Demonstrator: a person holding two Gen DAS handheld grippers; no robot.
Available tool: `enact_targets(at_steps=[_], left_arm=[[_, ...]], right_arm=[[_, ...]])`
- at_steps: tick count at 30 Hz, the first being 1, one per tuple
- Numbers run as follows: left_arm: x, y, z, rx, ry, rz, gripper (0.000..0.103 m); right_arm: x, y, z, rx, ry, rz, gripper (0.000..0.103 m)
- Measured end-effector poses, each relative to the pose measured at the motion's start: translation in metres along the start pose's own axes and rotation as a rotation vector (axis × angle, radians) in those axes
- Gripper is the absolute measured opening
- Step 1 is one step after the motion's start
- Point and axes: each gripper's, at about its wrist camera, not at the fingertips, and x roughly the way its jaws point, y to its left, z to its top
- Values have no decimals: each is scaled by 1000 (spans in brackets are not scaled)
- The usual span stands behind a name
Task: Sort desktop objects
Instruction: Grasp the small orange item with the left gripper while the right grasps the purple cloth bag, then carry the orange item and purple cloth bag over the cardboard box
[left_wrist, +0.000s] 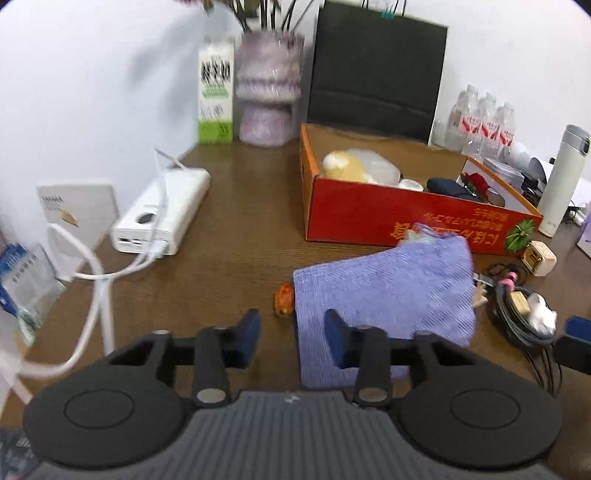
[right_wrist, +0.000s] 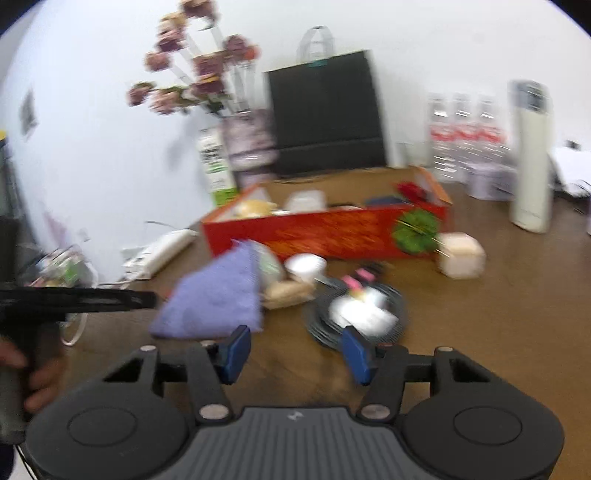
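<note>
While the purple cloth (left_wrist: 384, 291) lies flat on the brown desk (left_wrist: 236, 236), just in front of the red box (left_wrist: 406, 218), we judge that the step in hand is to pick up this cloth and sort it away, probably into that box. Going from left to right in the left wrist view, we first see the white power strip (left_wrist: 162, 210) with its cable, well apart from the work, then the small orange thing (left_wrist: 283, 298) that touches the left edge of the cloth, then the cloth itself, and at last the coiled black cable (left_wrist: 521, 310) just beside its right edge. The left gripper (left_wrist: 291, 338) has its jaws apart and nothing between them; its right finger is over the near part of the cloth. The right gripper (right_wrist: 291, 354) also stands with jaws apart and empty, between the cloth (right_wrist: 214, 295) and the cable bundle (right_wrist: 354, 310). To do this step well, we think the left gripper should come lower onto the near edge of the cloth and pinch only the fabric. We should avoid the orange thing, because it can be dragged with the cloth. The cloth is soft, so it will probably hang down when it is lifted.
</note>
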Motion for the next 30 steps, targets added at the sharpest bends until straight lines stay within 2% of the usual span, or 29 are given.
enact_targets(at_steps=[2, 6, 7, 8, 9, 10, 11, 13, 18, 22, 24, 26, 30], left_arm=[[18, 7, 7, -50, 26, 16, 32], [31, 15, 8, -126, 34, 15, 30], [32, 15, 8, -134, 36, 11, 25], [31, 14, 8, -134, 39, 2, 15], [30, 12, 7, -123, 41, -4, 15], [27, 9, 3, -105, 37, 2, 15], [24, 8, 1, -96, 33, 6, 15], [14, 6, -7, -101, 30, -2, 14], [-23, -8, -30, -76, 4, 4, 14], [-69, -25, -42, -59, -38, -85, 14], [-84, -35, -48, -38, -47, -116, 14], [-91, -46, -55, -17, -46, -131, 14], [-83, -64, -72, 22, 9, -90, 14]], right_arm=[[29, 11, 12, -33, 17, 29, 55], [83, 25, 31, -56, 119, 55, 53], [92, 27, 33, -58, 137, 48, 52], [100, 28, 34, -60, 155, 45, 43], [106, 28, 33, -53, 174, 50, 14], [107, 28, 32, -40, 195, 48, 5], [101, 29, 29, -39, 203, 51, 4], [75, 33, 24, -68, 159, 53, 3], [-21, 24, 15, -56, 50, 63, 1], [-86, 8, 13, -76, -23, -6, 1], [-103, -9, 8, -44, -15, -57, 1], [-104, -29, -1, 0, 33, -80, 1], [-86, -57, -23, 52, 142, -211, 2]])
